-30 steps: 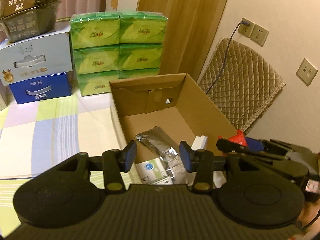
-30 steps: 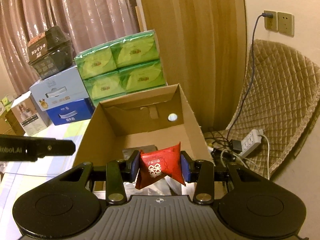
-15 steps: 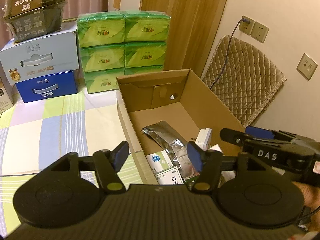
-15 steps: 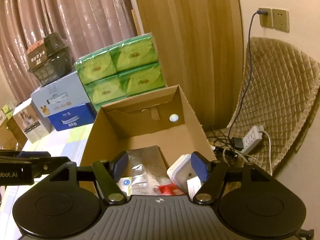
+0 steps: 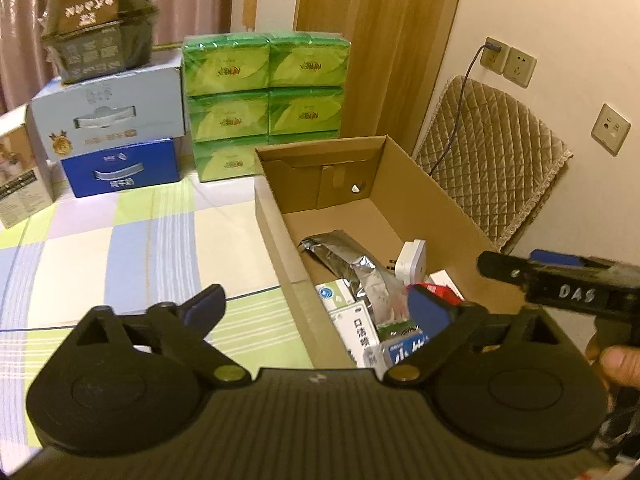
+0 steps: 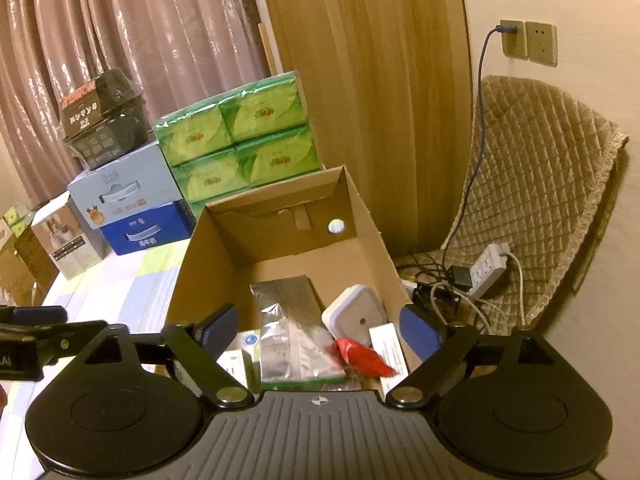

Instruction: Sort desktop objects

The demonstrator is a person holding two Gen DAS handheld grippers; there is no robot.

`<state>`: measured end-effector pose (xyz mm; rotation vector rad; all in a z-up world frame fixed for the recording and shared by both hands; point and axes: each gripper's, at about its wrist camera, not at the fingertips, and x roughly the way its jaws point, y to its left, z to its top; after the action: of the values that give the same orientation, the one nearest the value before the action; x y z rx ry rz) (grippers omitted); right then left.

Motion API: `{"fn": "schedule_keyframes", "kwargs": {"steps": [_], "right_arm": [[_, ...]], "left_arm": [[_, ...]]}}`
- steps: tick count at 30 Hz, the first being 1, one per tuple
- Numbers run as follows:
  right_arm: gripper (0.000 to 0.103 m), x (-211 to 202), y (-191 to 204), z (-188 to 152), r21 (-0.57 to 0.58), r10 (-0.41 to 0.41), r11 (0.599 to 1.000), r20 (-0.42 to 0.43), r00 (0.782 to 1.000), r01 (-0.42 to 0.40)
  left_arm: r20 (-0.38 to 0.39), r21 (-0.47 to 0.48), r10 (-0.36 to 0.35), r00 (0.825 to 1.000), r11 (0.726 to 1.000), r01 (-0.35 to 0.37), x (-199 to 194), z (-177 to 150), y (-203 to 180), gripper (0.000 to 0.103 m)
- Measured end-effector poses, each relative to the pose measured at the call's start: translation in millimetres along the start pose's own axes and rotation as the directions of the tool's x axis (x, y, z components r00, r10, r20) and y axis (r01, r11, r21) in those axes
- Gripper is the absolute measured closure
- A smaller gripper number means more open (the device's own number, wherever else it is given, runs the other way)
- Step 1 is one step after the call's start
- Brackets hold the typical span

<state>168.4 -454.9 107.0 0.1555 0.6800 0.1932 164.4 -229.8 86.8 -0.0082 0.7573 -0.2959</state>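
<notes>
Left wrist view: the left tool [image 5: 316, 310] has its jaws opening, spread wide, with nothing gripped between them. Its left finger hangs over the checked cloth of the bench [image 5: 120, 256]; its right finger sits above the near end of the cardboard box [image 5: 280, 240]. Ahead of the tool and slightly right, the box holds a silver foil pouch [image 5: 344, 256], a white plug adapter [image 5: 412, 260] beyond the right finger, a red packet [image 5: 442, 292] just behind that finger, and small white medicine cartons [image 5: 360, 332] between the fingers. To the right of the tool the right tool [image 5: 560, 280] reaches in from the picture's edge, with a hand [image 5: 616, 364] beneath it. Far ahead and left stand green tissue packs [image 5: 264, 104], a pale blue carton [image 5: 112, 112] on a dark blue carton [image 5: 120, 168], and a dark box [image 5: 100, 40] on top.

Right wrist view: the right tool [image 6: 320, 328] also has its jaws opening, spread wide and pinching nothing. Directly ahead, between its fingers, the cardboard box [image 6: 192, 264] lies open. The red packet [image 6: 360, 356] rests inside, close in front of the tool, right of centre, free of both pads. The white plug adapter [image 6: 352, 312] lies just beyond it; the silver foil pouch [image 6: 288, 320] lies left of it. Part of the left tool [image 6: 36, 336] shows at the left edge. To the right, beyond the box, a power strip [image 6: 490, 268] lies against a quilted chair [image 6: 540, 184].
</notes>
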Motion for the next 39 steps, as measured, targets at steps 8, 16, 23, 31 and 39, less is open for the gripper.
{"fn": "schedule_keyframes", "kwargs": {"steps": [8, 16, 23, 31, 39], "right_arm": [[0.002, -49, 7, -12, -0.033, -0.013, 0.999, -0.017, 1.000, 0.013], [0.002, -91, 23, -44, -0.054, -0.020, 0.998, -0.063, 0.998, 0.017], [0.002, -114, 35, -73, -0.061, -0.023, 0.998, -0.091, 0.996, 0.018], [0.002, -143, 48, -94, -0.088, -0.044, 0.995, -0.072, 0.996, 0.038], [0.002, -155, 56, -107, -0.125, -0.062, 0.991, -0.057, 0.996, 0.054]], "left_arm": [[0.058, -0.026, 0.040, 0.997, 0.999, -0.039, -42, -37, -5, 0.001], [0.052, -0.056, 0.053, 0.997, 0.997, -0.050, -80, -73, -17, 0.001], [0.050, -0.060, 0.090, 0.995, 0.994, -0.087, -112, -102, -36, 0.001], [0.057, -0.116, 0.082, 0.995, 0.990, -0.075, -136, -123, -38, 0.001], [0.049, -0.118, 0.114, 0.992, 0.987, -0.108, -143, -134, -37, 0.001]]}}
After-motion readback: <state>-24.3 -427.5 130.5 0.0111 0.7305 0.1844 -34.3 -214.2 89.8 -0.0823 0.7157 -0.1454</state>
